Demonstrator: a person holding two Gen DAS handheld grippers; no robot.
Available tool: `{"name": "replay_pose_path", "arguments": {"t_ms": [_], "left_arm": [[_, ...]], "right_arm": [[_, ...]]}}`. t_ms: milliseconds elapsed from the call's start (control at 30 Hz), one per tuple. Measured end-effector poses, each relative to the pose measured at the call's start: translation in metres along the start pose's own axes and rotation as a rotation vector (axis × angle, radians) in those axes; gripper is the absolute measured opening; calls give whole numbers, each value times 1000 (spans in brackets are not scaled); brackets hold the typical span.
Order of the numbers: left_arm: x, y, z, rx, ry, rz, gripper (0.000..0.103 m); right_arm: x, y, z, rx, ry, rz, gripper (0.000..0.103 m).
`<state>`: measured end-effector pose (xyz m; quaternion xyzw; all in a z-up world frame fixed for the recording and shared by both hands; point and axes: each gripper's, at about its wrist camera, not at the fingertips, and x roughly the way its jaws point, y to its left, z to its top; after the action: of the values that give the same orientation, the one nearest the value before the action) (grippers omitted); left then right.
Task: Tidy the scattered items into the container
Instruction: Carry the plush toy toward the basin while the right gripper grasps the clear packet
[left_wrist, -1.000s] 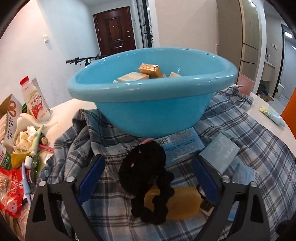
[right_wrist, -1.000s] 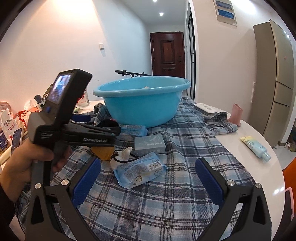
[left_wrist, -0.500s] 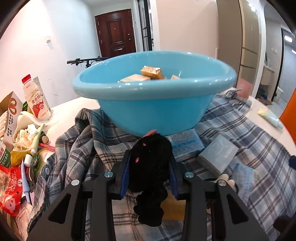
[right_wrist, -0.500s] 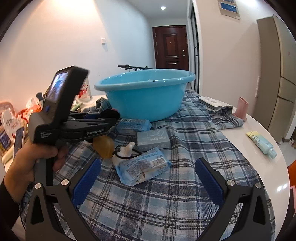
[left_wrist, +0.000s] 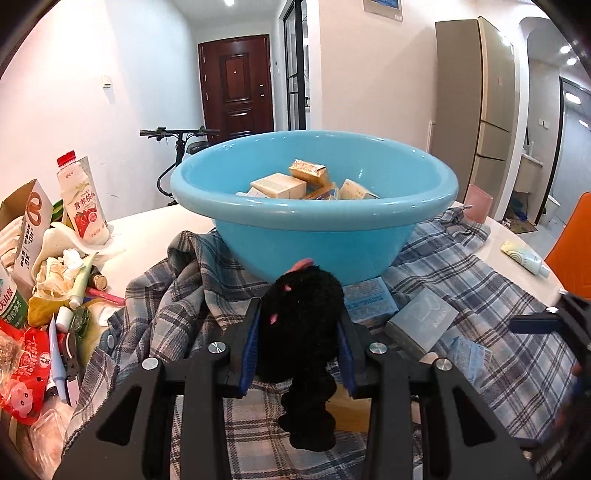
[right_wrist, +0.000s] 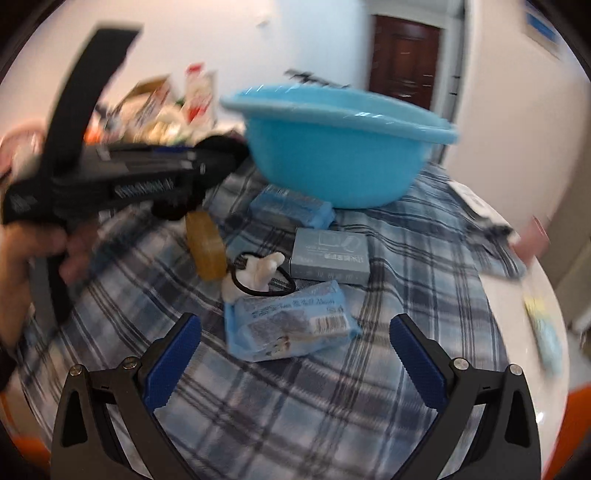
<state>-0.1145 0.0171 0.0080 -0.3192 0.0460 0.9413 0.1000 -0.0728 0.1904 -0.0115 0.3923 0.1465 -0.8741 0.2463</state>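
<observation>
A light blue basin sits on a blue, grey and white plaid cloth. A fuzzy black toy with small pink marks is between dark blue pads. On the cloth lie an amber-yellow bar, a grey-blue box and a pale blue printed packet.

A dark wooden door stood closed at the end of the hallway, a bicycle parked before it. A tall cabinet lined the right wall, an orange chair beside the table.
</observation>
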Motion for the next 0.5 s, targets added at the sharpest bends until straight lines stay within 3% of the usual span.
{"name": "replay_pose_path", "arguments": {"t_ms": [133,233,500], "left_arm": [[-1,0,-1,-5,1,-11,35],[0,1,-1,-9,6,-11,35],[1,0,-2,-11,13,-28,36]], "right_arm": [[23,1,5,-73,69,78,103],[36,4,6,-88,97,77,103],[45,-4,5,-61,97,105,103]]}}
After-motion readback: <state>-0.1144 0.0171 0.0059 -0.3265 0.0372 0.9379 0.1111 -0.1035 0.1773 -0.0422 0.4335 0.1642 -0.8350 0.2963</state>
